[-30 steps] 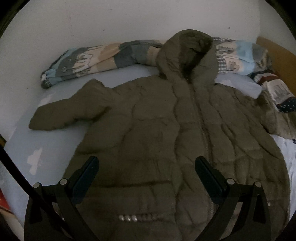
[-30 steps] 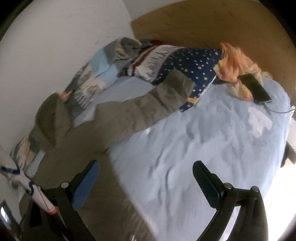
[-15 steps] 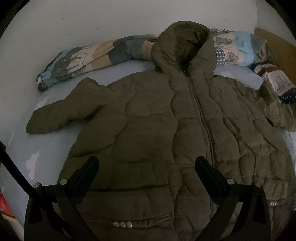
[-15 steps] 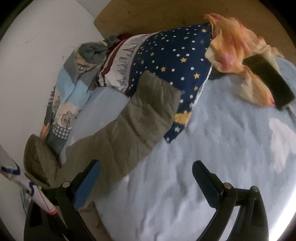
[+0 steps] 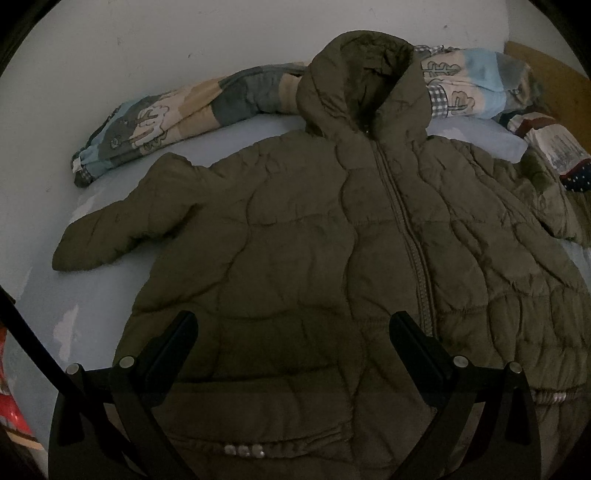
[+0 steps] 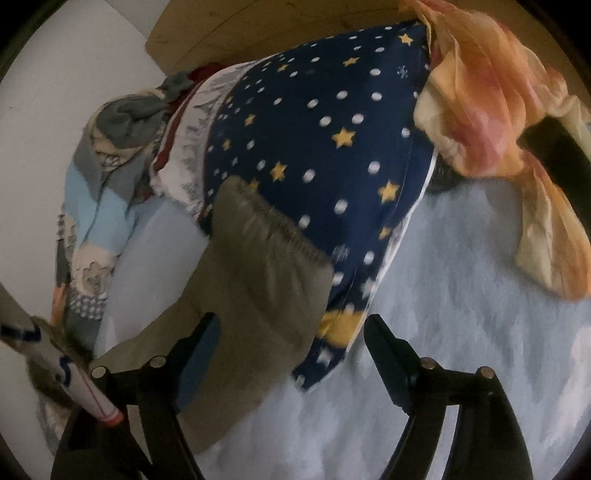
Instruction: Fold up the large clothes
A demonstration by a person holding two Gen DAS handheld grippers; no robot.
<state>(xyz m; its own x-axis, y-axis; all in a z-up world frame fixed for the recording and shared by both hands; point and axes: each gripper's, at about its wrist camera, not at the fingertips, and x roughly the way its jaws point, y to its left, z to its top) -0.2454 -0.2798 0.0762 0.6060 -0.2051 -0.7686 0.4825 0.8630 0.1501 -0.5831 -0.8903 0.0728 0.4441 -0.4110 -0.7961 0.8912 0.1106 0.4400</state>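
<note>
Left gripper: jaws spread wide, nothing between them, held above the lower front of the jacket. Right gripper: jaws also wide apart and empty, poised over the cuffed end of the jacket's sleeve; contact with the fabric cannot be judged, that view is motion-blurred.

Jacket: olive quilted, hooded, lies front-up and zipped on the bed, hem toward the left camera. Hood rests against the wall, propped on the rolled patchwork blanket. One sleeve stretches out flat on the sheet on the picture's left side. The other sleeve runs off to the picture's right; in the right wrist view its elastic cuff lies on top of the edge of a navy star-and-dot pillow.

Around: the patchwork blanket runs along the wall behind the hood. An orange-pink cloth is bunched beside the pillow, with a dark flat object lying on it; identity not clear. A white stick with red and blue markings crosses the lower left corner of the right wrist view, close to the gripper frame. Something red shows at the left wrist view's lower left edge.

Surface: pale blue sheet with faint white cloud shapes. White wall along one side; a tan wooden headboard stands behind the pillow. Lighting is dim.
</note>
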